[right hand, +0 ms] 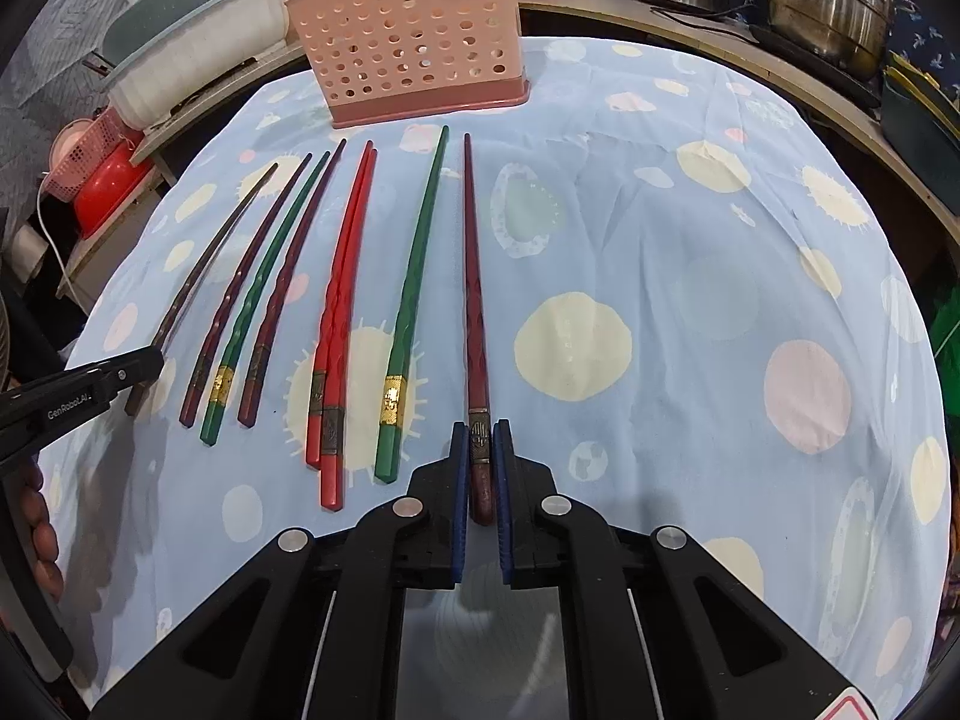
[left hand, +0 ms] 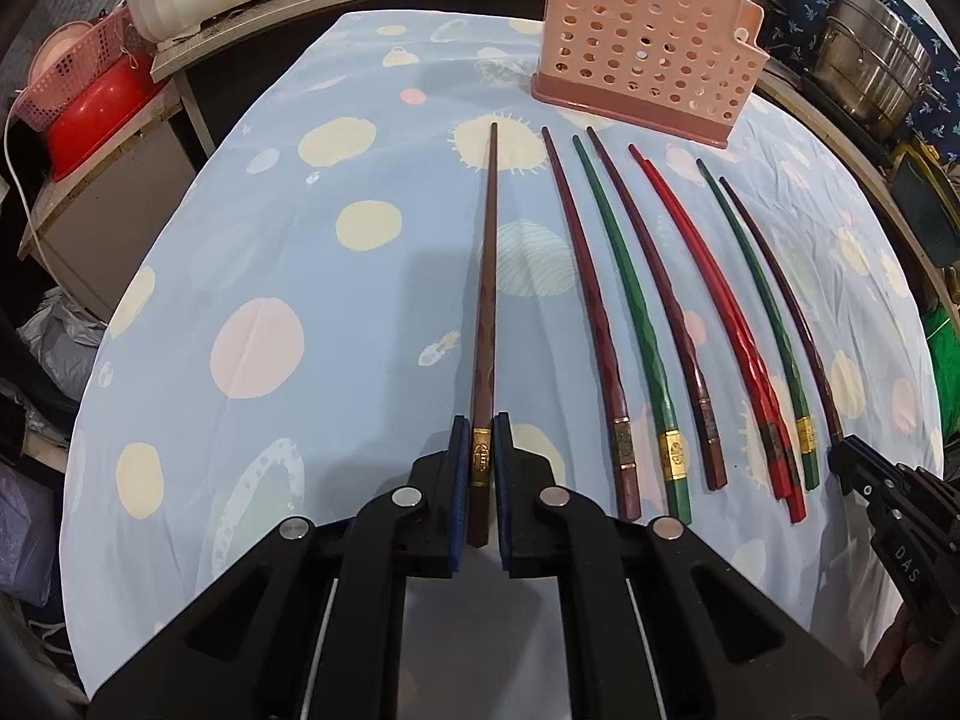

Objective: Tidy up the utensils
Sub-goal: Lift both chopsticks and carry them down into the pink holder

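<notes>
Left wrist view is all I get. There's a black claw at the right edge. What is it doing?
Observer: That is the right gripper. It is shut on the dark red chopstick, the last one in the row.
Operator: Is somebody holding the claw I look along?
Observer: Yes. A hand shows at the handle of the left gripper.

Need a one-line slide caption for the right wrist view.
Right gripper shut on the dark red chopstick, rightmost of a row before the pink holder.
</notes>
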Demonstrator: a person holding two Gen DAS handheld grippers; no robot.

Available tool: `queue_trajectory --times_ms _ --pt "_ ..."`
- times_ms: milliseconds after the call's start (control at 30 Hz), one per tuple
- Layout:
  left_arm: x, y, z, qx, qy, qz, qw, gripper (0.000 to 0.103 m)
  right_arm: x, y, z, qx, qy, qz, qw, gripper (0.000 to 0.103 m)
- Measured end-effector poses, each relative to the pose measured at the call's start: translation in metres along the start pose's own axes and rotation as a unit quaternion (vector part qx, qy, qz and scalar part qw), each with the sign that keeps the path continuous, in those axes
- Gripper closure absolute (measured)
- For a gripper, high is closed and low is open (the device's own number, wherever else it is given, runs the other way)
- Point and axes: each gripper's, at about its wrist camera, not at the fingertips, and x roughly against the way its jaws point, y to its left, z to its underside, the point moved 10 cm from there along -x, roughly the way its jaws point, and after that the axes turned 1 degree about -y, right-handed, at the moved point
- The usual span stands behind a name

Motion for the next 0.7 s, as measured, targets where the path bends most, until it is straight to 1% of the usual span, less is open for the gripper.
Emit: queue_trajectory --times_ms 200,400,533,700 --pt "0.01 -0.002 0.0 -0.001 -0.007 0.003 1.0 0.096 0.006 0.0 0.004 -0.001 -0.003 -0.004 1.0 0.096" --pt "0.027 -0.003 -0.005 0.002 -0.024 0.009 0.9997 0.096 0.021 -0.001 0.001 -0.007 -0.016 -0.012 1.0 0.096" --pt "0.04 -0.004 -0.01 0.004 -0.035 0.012 0.9993 0.096 0.037 -0.002 -0.005 -0.011 -0.033 -0.015 0.999 0.096" --pt "0.057 -0.006 -0.019 0.006 -0.053 0.016 0.9985 0.096 0.062 -0.002 -0.024 -0.017 -0.063 -0.022 0.998 0.096"
